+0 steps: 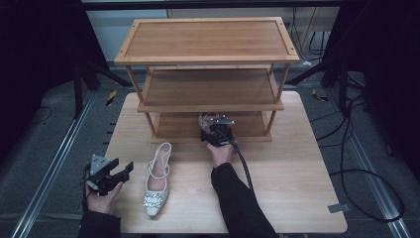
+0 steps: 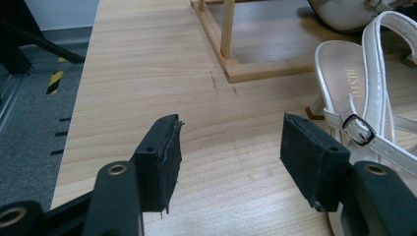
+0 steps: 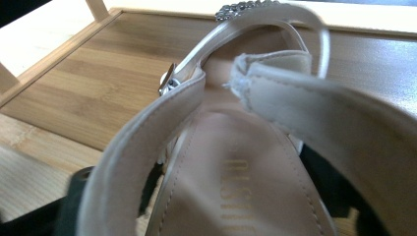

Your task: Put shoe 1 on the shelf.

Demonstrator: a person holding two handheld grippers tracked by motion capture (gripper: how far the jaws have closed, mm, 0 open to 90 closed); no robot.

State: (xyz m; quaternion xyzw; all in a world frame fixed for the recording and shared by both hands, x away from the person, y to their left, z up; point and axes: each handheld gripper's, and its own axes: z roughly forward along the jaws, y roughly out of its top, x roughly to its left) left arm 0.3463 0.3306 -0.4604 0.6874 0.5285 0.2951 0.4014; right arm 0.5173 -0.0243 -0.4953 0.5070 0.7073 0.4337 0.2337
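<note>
A person's dark sleeves enter at the near edge of the light wooden surface (image 1: 297,198). At the left, the left tool (image 1: 121,173) is held with jaws spread and empty, just beside a cream slingback heeled shoe with a jewelled toe (image 1: 157,181) lying flat. Farther right, the right tool (image 1: 210,124) is seen at the bottom tier of the three-tier bamboo shoe rack (image 1: 208,44), with a second cream strapped shoe (image 3: 236,162) between its jaws, mostly hidden; a grip cannot be told.
</note>
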